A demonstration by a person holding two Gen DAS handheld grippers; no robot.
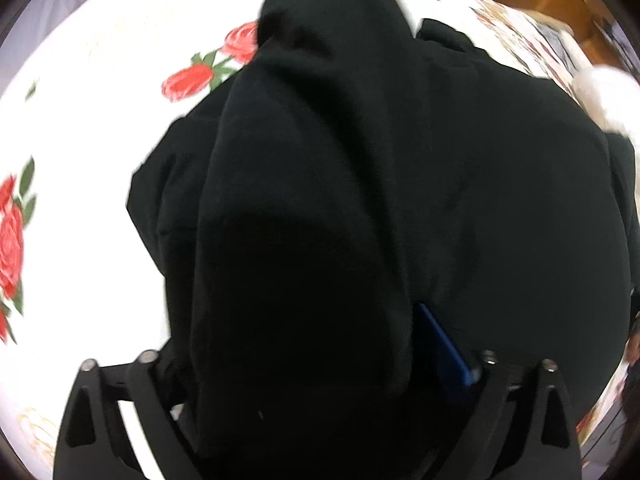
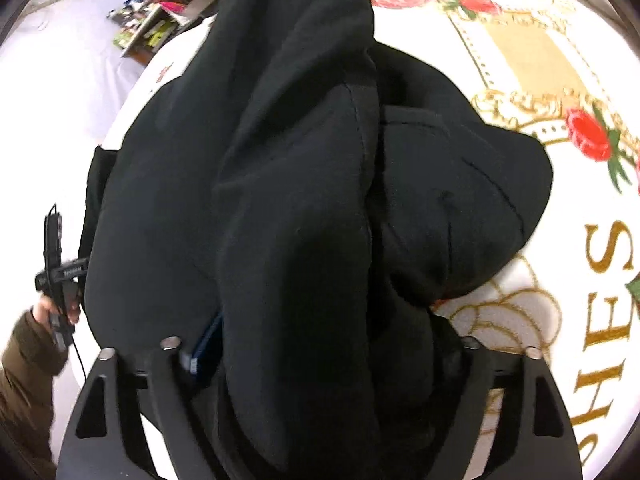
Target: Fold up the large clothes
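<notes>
Black garment (image 1: 320, 200): thick, soft, floppy, moderately heavy; bunched fold draped through left gripper (image 1: 316, 364), fingers apart. Right gripper (image 2: 320, 344): same, fingers apart around fold. Rest heaped on rose-print bedspread (image 1: 100, 60). Best hold: hem or seam edge.

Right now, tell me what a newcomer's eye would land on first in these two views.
A bulky black garment fills the middle of both views, a thick fold of it running up between each pair of tongs. Around it lies a white bedspread printed with red roses; gold lettering shows at the right wrist view's right edge. A blue pad peeks out beside the fold.
</notes>
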